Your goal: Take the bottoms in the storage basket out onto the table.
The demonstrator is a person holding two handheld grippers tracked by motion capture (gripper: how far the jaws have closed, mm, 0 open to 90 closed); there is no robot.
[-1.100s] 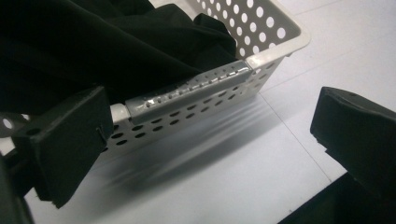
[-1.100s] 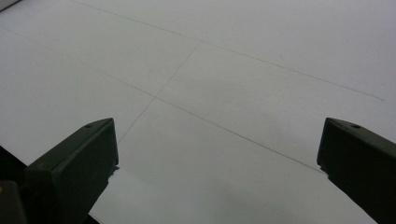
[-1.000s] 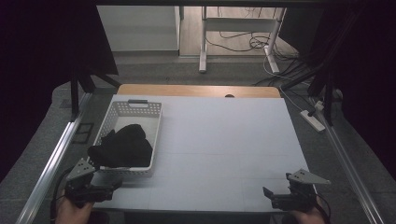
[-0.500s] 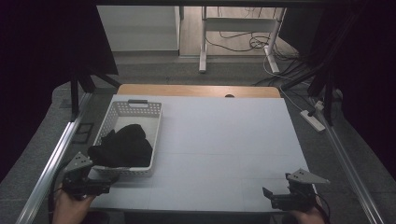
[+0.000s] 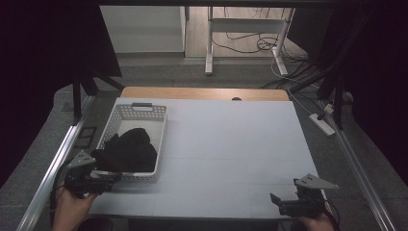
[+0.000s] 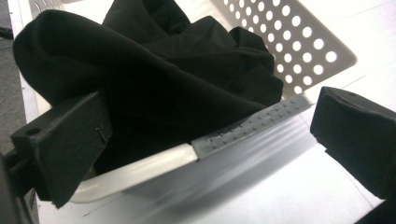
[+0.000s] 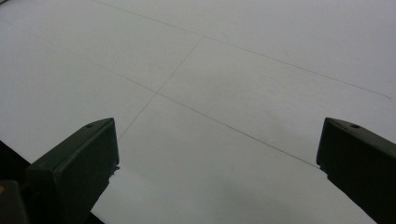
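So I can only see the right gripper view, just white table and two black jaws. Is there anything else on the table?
Observer: Yes, a white basket sits on the left side of the table.
Operator: Is something in it?
Observer: A bunched-up black cloth, spilling over the basket's left edge.
Operator: Where's the other gripper?
Observer: The left gripper is at the basket's near corner, jaws open, one over the cloth and one outside the rim.
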